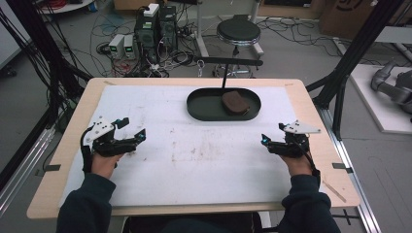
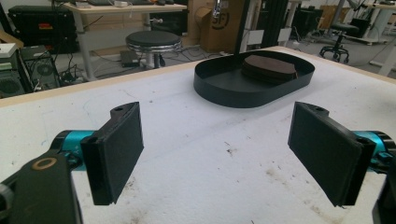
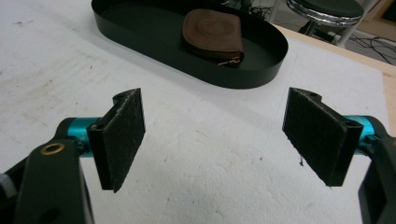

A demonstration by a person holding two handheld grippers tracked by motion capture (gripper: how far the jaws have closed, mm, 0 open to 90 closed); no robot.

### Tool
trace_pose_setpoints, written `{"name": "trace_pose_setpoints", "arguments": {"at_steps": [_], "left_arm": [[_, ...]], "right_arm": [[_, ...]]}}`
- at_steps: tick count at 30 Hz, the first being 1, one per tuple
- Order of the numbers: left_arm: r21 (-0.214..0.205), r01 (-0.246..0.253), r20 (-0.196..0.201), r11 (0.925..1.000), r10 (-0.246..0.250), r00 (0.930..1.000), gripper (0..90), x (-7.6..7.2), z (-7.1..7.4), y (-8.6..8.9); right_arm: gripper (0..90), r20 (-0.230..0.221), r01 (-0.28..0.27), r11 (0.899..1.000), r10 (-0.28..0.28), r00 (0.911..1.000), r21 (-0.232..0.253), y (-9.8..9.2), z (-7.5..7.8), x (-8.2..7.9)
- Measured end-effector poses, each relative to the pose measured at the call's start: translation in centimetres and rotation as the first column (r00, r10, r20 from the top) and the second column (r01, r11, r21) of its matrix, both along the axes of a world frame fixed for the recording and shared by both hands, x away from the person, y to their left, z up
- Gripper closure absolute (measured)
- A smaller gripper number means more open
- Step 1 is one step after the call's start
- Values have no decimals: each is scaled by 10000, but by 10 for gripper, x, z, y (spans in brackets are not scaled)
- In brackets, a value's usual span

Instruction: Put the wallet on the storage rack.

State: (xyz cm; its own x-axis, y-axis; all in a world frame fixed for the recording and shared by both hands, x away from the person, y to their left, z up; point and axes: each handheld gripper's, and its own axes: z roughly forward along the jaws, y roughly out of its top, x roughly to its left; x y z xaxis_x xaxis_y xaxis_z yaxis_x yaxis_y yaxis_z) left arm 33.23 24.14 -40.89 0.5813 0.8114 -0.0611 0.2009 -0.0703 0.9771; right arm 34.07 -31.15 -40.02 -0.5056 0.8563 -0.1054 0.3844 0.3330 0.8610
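High view: black oval tray [image 1: 204, 110] at the far middle of the white-covered table [image 1: 194, 160], brown leather pouch [image 1: 235, 102] lying flat inside it, toward the tray's right end. Left gripper [image 1: 133, 128] near the table's left edge, right gripper [image 1: 273, 134] near the right edge, both well apart from the tray and held just above the stained white sheet. Left gripper view: jaws spread wide, nothing between them (tray ahead). Right gripper view: jaws also spread, empty, pouch [image 3: 212, 37] ahead in tray [image 3: 252, 77].
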Motion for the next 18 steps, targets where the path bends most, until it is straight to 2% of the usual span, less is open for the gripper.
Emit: {"name": "trace_pose_setpoints", "arguments": {"at_steps": [11, 18], "left_arm": [[-25, -105, -59, 9999, 105, 9999, 180, 1, -2, 2], [-10, -123, -45, 9999, 122, 9999, 180, 1, -2, 3]], "right_arm": [[214, -110, 70, 9999, -69, 9999, 143, -1, -2, 1], [214, -100, 62, 10000, -61, 9999, 59, 0, -2, 2]]}}
